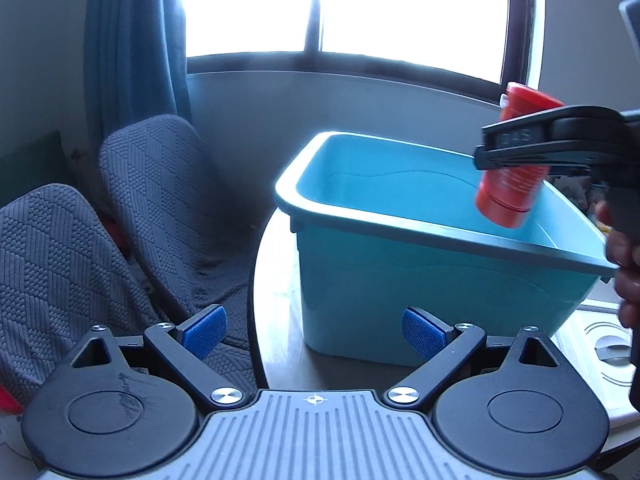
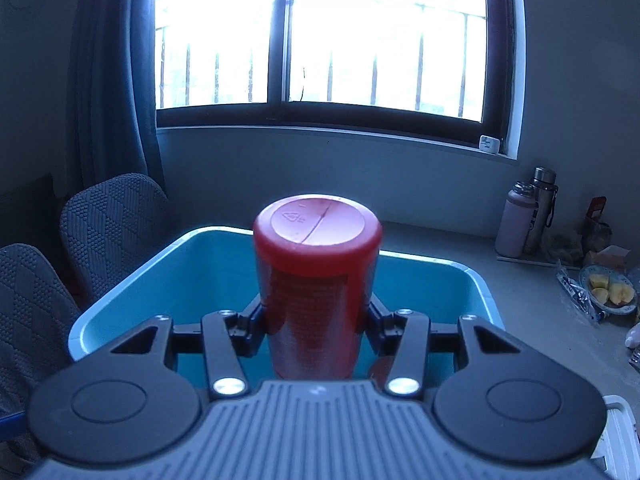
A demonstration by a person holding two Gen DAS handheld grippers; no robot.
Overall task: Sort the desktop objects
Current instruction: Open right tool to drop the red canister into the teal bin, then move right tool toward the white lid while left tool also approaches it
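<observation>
A red cylindrical canister (image 2: 316,280) is clamped between the jaws of my right gripper (image 2: 316,320), held over the inside of a teal plastic bin (image 2: 140,300). In the left wrist view the canister (image 1: 512,184) hangs tilted above the right part of the bin (image 1: 400,280), with the right gripper (image 1: 516,148) shut around its middle. My left gripper (image 1: 314,332) is open and empty, its blue pads (image 1: 204,330) spread wide, low in front of the bin's near wall.
The bin stands on a round table (image 1: 276,320). Two grey covered chairs (image 1: 160,200) stand to the left. Two bottles (image 2: 524,216) and a plate of apple pieces (image 2: 610,292) sit on a counter at right. A white appliance (image 1: 600,352) lies right of the bin.
</observation>
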